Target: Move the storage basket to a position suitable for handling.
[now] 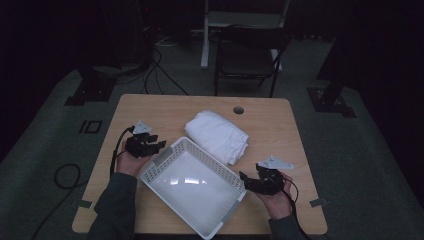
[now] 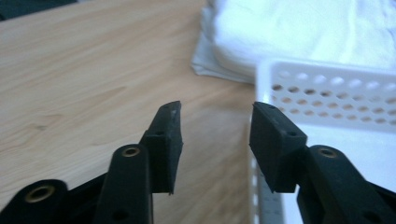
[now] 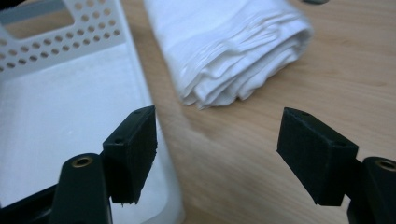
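A white perforated plastic basket [image 1: 172, 150] lies at an angle on the wooden table, its inside bare. Behind its far right side rests a folded white cloth [image 1: 217, 135]. My left gripper [image 1: 159, 145] hovers at the basket's left rim, jaws apart with nothing between them; in the left gripper view the basket's corner [image 2: 327, 88] and the cloth [image 2: 299, 32] lie ahead of it [image 2: 215, 128]. My right gripper [image 1: 243, 177] hangs at the basket's right side, open and holding nothing. In the right gripper view the cloth [image 3: 233, 51] lies ahead of it [image 3: 219, 140], the basket wall [image 3: 149, 107] at its left.
The table [image 1: 150, 107] has a round cable hole [image 1: 238, 109] near its far edge. A dark folding chair [image 1: 248, 52] stands beyond the table, with cables on the floor to the left. Bare wood lies left of and behind the basket.
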Motion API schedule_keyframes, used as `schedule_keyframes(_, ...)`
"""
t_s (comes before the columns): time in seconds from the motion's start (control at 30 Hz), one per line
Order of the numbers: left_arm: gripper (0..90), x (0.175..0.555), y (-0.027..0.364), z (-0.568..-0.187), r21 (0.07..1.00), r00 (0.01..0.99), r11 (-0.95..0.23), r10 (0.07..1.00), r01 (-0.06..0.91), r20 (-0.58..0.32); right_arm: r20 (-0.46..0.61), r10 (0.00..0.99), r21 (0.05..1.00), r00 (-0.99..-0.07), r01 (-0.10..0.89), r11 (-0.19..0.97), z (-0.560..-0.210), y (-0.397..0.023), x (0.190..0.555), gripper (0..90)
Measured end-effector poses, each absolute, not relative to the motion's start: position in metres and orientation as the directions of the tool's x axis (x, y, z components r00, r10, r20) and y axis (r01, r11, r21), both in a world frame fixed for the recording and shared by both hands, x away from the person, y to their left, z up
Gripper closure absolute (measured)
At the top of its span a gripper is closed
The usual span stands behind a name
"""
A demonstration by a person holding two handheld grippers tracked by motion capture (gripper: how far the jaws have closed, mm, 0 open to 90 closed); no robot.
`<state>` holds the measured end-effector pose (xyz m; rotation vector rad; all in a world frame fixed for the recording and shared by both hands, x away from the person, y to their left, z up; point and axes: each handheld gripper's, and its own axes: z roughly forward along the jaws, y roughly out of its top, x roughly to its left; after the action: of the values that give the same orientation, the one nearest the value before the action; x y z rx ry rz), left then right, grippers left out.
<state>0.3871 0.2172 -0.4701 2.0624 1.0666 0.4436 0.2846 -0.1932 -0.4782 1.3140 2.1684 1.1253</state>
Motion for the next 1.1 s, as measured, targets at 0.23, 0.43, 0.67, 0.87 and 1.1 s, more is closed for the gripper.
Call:
schedule_keyframes(0.23,60.3,0.384,0.213,-0.473,0.739,0.613,-0.402,0.789,0.541,-0.020,0.072,0.836,0.746,-0.544,0.586,0.317,-0.492,-0.182,0.292,37.8)
schedule_keyframes(0.43,60.6,0.376,0.213,-0.471,0.734,0.642,-0.430,0.767,0.526,-0.011,0.011,0.840,0.742,-0.542,0.568,0.356,-0.492,-0.175,0.303,41.0)
schedule_keyframes(0.67,60.4,0.371,0.207,-0.476,0.712,0.664,-0.445,0.746,0.543,-0.041,-0.032,0.857,0.735,-0.514,0.569,0.368,-0.494,-0.177,0.324,44.9)
schedule_keyframes(0.87,66.4,0.370,0.196,-0.489,0.673,0.666,-0.472,0.745,0.569,-0.040,-0.034,0.874,0.752,-0.484,0.564,0.342,-0.487,-0.185,0.340,42.6)
schedule_keyframes(1.1,67.7,0.366,0.194,-0.490,0.679,0.639,-0.442,0.767,0.587,-0.053,0.007,0.896,0.755,-0.444,0.590,0.286,-0.479,-0.192,0.336,39.8)
